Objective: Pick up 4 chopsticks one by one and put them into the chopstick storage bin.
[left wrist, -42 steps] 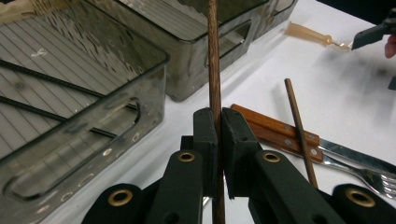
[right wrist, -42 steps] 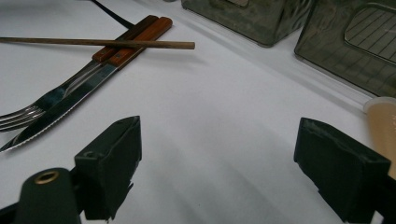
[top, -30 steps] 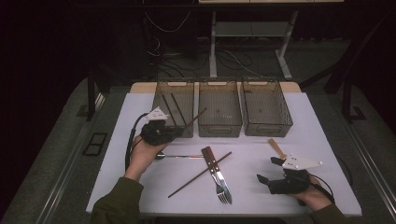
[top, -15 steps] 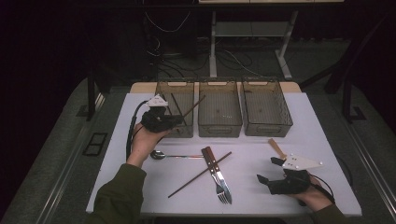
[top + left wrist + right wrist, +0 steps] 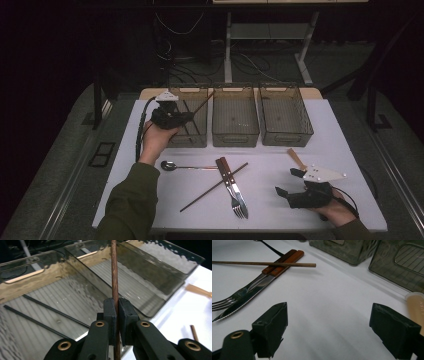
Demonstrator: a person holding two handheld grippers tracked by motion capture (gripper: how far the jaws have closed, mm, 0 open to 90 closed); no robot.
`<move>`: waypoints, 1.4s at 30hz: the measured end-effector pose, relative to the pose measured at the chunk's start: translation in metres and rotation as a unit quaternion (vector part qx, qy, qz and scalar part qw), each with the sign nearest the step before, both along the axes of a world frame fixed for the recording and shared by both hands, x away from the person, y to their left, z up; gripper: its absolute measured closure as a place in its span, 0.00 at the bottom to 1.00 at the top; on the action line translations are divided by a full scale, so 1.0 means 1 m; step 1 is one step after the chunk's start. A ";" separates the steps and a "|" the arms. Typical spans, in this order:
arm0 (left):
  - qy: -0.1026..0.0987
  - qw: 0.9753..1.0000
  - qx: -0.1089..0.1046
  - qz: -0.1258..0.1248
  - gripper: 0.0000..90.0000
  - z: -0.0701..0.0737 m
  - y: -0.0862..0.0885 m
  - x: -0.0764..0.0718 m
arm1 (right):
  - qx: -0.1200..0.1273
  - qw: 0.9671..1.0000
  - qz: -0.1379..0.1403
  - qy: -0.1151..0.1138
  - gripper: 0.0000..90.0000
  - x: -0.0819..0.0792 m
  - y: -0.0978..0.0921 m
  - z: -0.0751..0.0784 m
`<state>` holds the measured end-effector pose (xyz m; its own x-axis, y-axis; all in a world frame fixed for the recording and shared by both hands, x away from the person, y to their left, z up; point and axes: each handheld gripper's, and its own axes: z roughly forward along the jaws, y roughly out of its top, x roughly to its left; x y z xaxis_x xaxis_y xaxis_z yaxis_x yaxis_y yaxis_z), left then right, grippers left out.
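holding a brown chopstick (image 5: 114, 277) clamped in my left tongs (image 5: 117, 312) over the left bin (image 5: 192, 131), where two dark sticks (image 5: 47, 308) already lie; right tongs (image 5: 337, 330) gape idle on the counter (image 5: 270, 200); its mate (image 5: 214, 186), spoon (image 5: 170, 165), fork (image 5: 235, 195) and knife (image 5: 234, 182) remain.

White table (image 5: 280, 220); bins (image 5: 235, 117), spoon (image 5: 170, 165), fork (image 5: 237, 205), knife (image 5: 239, 192)

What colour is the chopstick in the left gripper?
Reddish brown chopstick, clearest in the left gripper view.
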<state>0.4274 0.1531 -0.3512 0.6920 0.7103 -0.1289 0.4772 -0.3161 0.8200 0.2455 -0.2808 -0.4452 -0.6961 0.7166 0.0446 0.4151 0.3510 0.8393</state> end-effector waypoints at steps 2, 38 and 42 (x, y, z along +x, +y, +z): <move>0.002 1.000 0.001 0.008 0.94 -0.001 0.001 0.005 | 0.000 1.000 0.000 0.000 0.17 0.000 0.000 0.000; 0.040 0.994 0.043 0.091 0.93 -0.029 0.006 0.074 | 0.011 1.000 0.000 0.001 0.17 -0.001 -0.003 0.001; 0.035 0.995 0.047 0.086 0.77 -0.029 0.002 0.074 | 0.011 1.000 0.000 0.002 0.17 -0.001 -0.003 0.001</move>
<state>0.5010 0.1555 -0.3801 0.5504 0.8289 -0.0998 0.5866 -0.2989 0.7528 0.2448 -0.2843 -0.4445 -0.6962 0.7151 0.0627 0.4176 0.3324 0.8456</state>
